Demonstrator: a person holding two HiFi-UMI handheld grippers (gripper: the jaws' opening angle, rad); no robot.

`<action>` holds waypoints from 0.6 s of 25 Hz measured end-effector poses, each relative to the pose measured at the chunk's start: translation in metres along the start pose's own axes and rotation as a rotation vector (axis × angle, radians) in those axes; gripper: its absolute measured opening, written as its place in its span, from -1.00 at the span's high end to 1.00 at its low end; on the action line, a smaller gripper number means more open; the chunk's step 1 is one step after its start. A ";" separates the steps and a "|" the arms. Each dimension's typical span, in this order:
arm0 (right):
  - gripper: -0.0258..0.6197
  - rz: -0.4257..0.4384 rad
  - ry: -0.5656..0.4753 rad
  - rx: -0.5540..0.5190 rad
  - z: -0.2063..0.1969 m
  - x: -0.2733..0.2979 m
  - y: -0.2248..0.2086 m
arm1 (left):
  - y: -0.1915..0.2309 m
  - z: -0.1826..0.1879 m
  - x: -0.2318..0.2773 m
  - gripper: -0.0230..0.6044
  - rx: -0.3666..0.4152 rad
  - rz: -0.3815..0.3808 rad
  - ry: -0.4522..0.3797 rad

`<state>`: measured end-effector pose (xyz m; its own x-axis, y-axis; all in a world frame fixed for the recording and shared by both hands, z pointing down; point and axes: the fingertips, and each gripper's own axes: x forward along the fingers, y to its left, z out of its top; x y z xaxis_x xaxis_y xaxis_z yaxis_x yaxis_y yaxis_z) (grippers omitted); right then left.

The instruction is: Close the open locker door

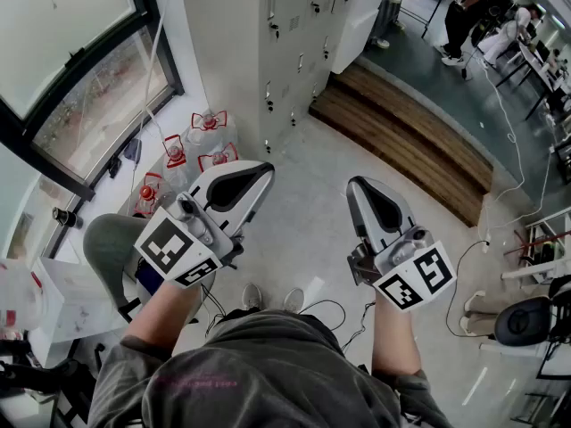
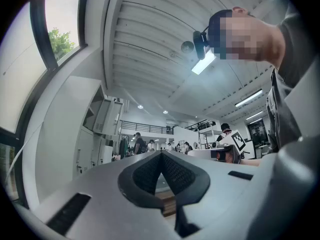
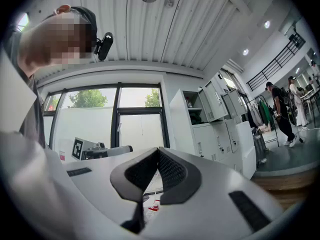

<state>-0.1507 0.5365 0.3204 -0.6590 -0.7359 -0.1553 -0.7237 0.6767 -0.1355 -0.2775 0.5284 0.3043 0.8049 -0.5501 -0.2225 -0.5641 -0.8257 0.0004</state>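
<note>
Jaws pressed together on nothing: that was how both the left gripper [image 1: 260, 175] and the right gripper [image 1: 360, 187] stood, held side by side at waist height, well apart from the lockers [image 1: 294, 34]. The head view's upper edge cut off the top of the open locker door [image 1: 359, 20], and the compartment behind it could not be seen there. In the right gripper view more than one upper door seemed to hang open, too small to sort out. The door stood upright, long axis vertical, swung out from the locker front over the wooden step [image 1: 406, 141]. Water bottles [image 1: 203, 139] sat near the window.
</note>
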 end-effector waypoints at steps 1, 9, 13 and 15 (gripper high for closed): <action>0.85 -0.003 -0.002 0.002 0.000 0.000 -0.001 | 0.002 0.002 0.000 0.88 0.000 0.000 -0.002; 0.85 -0.020 -0.017 0.001 0.006 -0.007 -0.011 | 0.007 0.008 0.003 0.88 0.009 0.018 -0.001; 0.85 -0.022 -0.023 0.017 0.006 -0.010 -0.015 | 0.004 0.004 0.006 0.88 0.010 0.021 0.003; 0.85 -0.019 -0.022 0.022 0.007 -0.013 -0.020 | 0.001 0.004 0.012 0.88 0.012 0.023 0.005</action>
<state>-0.1260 0.5324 0.3186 -0.6401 -0.7482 -0.1743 -0.7313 0.6630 -0.1604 -0.2694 0.5215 0.2983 0.7928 -0.5693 -0.2178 -0.5843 -0.8115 -0.0059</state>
